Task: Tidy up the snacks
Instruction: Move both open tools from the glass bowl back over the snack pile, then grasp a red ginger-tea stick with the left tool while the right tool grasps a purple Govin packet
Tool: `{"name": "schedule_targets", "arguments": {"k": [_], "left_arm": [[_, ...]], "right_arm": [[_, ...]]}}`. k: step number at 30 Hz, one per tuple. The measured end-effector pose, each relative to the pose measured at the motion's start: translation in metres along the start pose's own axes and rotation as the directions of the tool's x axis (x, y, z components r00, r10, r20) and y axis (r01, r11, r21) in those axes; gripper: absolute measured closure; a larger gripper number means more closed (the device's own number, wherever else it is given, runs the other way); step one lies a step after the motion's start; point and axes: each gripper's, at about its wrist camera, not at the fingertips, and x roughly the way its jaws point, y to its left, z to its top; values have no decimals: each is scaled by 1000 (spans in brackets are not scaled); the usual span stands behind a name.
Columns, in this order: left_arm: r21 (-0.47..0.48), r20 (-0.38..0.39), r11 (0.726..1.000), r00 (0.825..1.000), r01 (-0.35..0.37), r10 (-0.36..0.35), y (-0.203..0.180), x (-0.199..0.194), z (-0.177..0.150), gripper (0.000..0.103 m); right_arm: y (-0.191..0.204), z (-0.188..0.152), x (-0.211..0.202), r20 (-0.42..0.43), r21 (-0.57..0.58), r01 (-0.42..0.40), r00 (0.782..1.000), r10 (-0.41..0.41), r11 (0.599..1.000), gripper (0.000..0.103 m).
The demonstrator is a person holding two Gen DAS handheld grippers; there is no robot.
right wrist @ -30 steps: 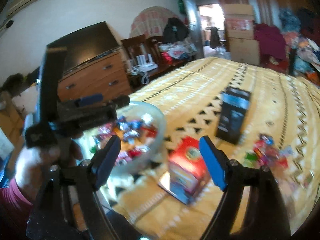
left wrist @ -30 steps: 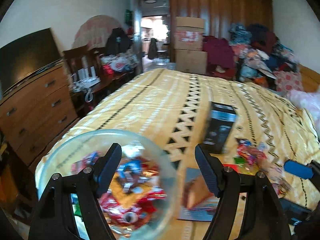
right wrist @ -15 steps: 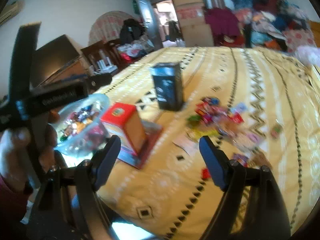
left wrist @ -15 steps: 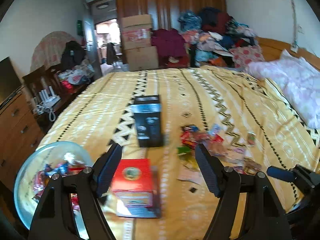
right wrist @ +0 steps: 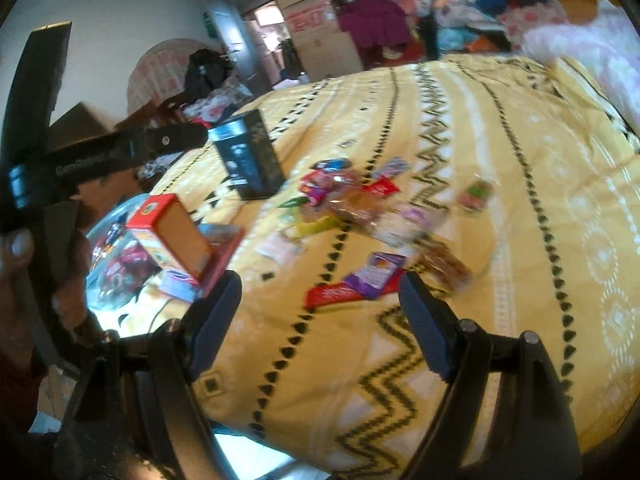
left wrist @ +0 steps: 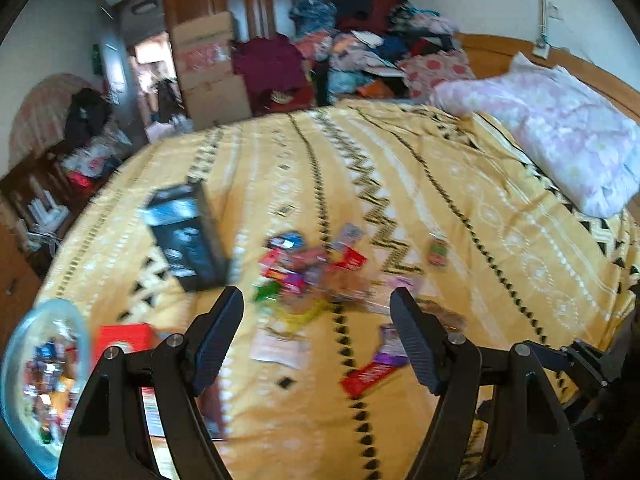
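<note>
Clearly the job is part done. At far left the glass bowl already holds a heap of wrapped snacks, while a loose scatter of wrappers lies mid-bed on the yellow cover, beyond the red box and black box. A red bar lies nearest, with one stray packet apart to the right. Both tools are empty: the left gripper and right gripper stand with jaws wide, nothing between them. I judge most of the sorting remains. Only the right view shows the hand on the left tool; only the left view shows the whole pillow.
</note>
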Motion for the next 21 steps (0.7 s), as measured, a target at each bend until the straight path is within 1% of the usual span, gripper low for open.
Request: {"name": "schedule_targets", "arguments": {"k": [1, 4, 6, 8, 10, 12, 15, 16, 17, 19, 21], "left_arm": [[-11, -20, 1000, 1000, 24, -24, -4, 8, -1, 26], [-33, -49, 998, 997, 55, -57, -6, 26, -7, 26], [-46, -71, 998, 996, 51, -54, -4, 42, -17, 26], [-50, -97, 998, 995, 27, -31, 5, 60, -30, 26], [-63, -141, 998, 990, 17, -26, 16, 80, -46, 26], [-64, -195, 998, 980, 29, -41, 23, 103, -65, 26], [-27, -234, 993, 965, 113, -116, 16, 123, -85, 27], [-7, -237, 989, 961, 145, -142, 10, 127, -88, 27], [36, -244, 983, 955, 182, -168, 0, 134, -92, 27], [104, -262, 974, 950, 203, -170, -15, 147, -97, 27], [123, -288, 967, 941, 222, -180, -25, 167, -103, 27]], "right_arm": [[-8, -3, 1, -3, 9, 8, 1000, -8, 1000, 21], [-29, -14, 4, -24, 45, 29, 999, -28, 999, 21], [-39, -23, 7, -44, 59, 45, 998, -42, 997, 21], [-50, -33, 12, -70, 83, 55, 996, -49, 995, 21], [-62, -44, 17, -92, 106, 59, 995, -49, 993, 21], [-71, -53, 22, -114, 130, 58, 993, -44, 990, 21], [-79, -63, 30, -141, 156, 54, 990, -31, 986, 21], [-80, -66, 32, -150, 161, 52, 988, -28, 986, 21], [-82, -68, 35, -158, 165, 51, 987, -24, 985, 21], [-85, -71, 38, -168, 172, 48, 986, -19, 984, 21], [-87, -74, 41, -176, 181, 48, 984, -16, 982, 21]]}}
